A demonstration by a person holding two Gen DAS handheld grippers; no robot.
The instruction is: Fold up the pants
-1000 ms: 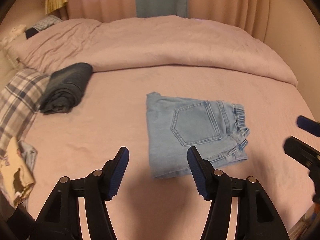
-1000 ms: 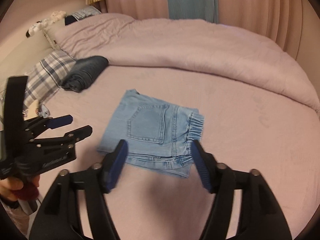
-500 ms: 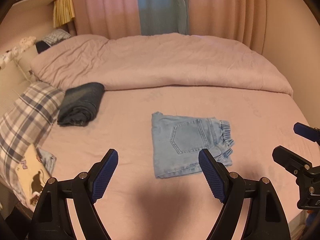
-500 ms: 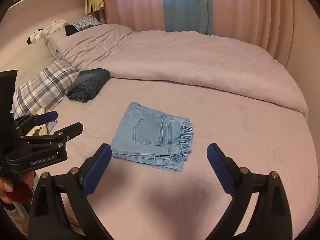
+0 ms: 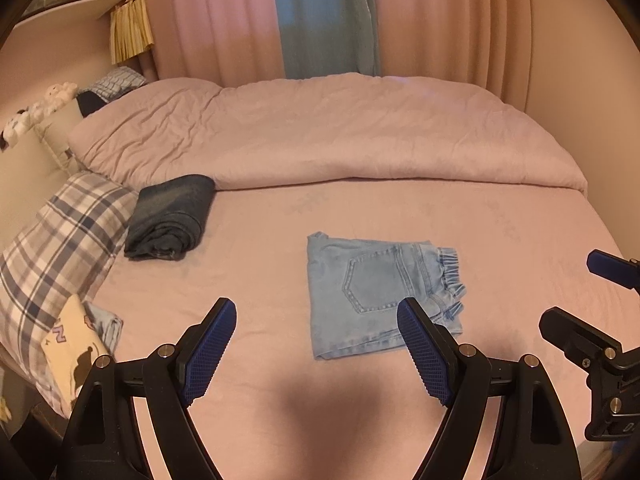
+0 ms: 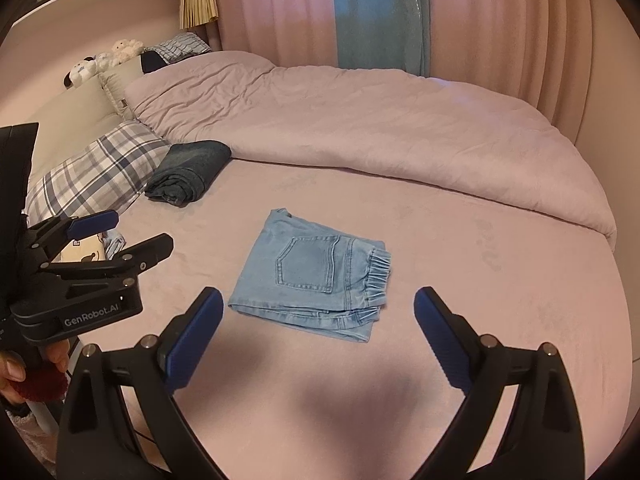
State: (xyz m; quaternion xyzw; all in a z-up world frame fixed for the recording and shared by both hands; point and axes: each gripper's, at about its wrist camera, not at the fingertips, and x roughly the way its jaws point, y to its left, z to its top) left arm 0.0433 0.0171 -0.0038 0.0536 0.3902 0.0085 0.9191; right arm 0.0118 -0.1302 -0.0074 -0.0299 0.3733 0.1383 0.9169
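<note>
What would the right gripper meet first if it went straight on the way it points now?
Probably the folded light-blue pants lying on the pink bed sheet; the open right gripper has nothing between it and them, though depth is uncertain.

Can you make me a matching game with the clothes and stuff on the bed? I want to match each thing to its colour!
Things:
1. folded jeans
2. rolled jeans
3. pillow
4. duvet

Colours:
A. pale pink
B. light blue
C. blue and white checks
D. dark blue

Pairs: 1-B, 2-D, 3-C, 4-A
</note>
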